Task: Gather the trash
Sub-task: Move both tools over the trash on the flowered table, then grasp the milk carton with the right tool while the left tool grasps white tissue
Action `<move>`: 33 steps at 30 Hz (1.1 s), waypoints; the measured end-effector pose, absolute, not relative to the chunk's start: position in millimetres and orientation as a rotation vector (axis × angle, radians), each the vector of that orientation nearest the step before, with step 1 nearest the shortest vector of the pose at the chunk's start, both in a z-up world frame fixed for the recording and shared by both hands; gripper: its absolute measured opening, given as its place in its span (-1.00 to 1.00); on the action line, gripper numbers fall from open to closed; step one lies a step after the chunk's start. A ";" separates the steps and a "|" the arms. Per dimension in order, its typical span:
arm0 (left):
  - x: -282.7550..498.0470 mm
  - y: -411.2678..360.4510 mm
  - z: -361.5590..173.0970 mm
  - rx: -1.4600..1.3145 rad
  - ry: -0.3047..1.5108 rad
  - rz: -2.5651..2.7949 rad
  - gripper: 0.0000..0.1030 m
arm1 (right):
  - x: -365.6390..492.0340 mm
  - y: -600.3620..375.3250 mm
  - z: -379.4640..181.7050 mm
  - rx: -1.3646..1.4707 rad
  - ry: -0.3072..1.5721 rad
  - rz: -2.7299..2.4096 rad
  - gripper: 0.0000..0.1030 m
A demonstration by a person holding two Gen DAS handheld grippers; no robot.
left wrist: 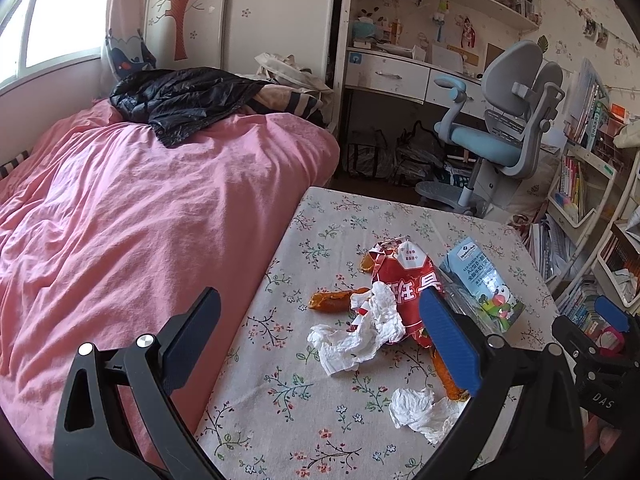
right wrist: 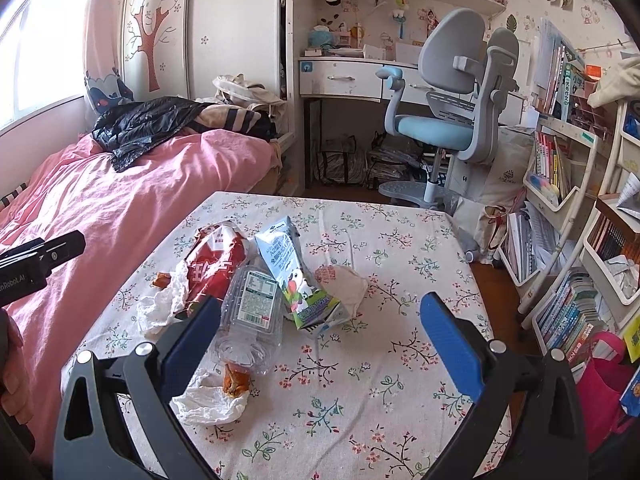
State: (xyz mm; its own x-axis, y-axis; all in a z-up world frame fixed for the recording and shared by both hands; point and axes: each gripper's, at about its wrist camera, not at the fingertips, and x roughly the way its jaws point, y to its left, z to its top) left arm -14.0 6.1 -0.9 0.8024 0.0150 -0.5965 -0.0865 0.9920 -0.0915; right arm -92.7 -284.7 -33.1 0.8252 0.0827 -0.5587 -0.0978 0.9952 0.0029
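Your litter, heaped mid-surface (right wrist: pixel 400 240): red snack wrapper (right wrist: pixel 218 266), crushed clear bottle (right wrist: pixel 252 312), milk carton (right wrist: pixel 298 280), crumpled tissues (left wrist: pixel 360 336)—all light, crinkly and probably slippery, best pinched at folds—while left tongs (left wrist: pixel 320 340) and right tongs (right wrist: pixel 320 340) hover spread, empty.

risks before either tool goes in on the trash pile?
1. The clear plastic bottle lies against the milk carton and red wrapper; grabbing one may drag the others.
2. Orange peel sits on a thin tissue, so lifting the tissue may spill it.
3. The loose tissue near the tablecloth edge by the bed could get pushed off.
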 end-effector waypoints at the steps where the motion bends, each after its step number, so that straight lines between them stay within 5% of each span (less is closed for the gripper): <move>1: -13.9 6.1 -0.9 -0.116 0.638 0.054 0.86 | -92.3 -284.5 -33.4 -0.027 0.593 0.096 0.86; 33: -3.4 12.6 -13.3 -0.118 0.691 0.063 0.86 | -82.0 -280.1 -40.0 -0.030 0.608 0.102 0.86</move>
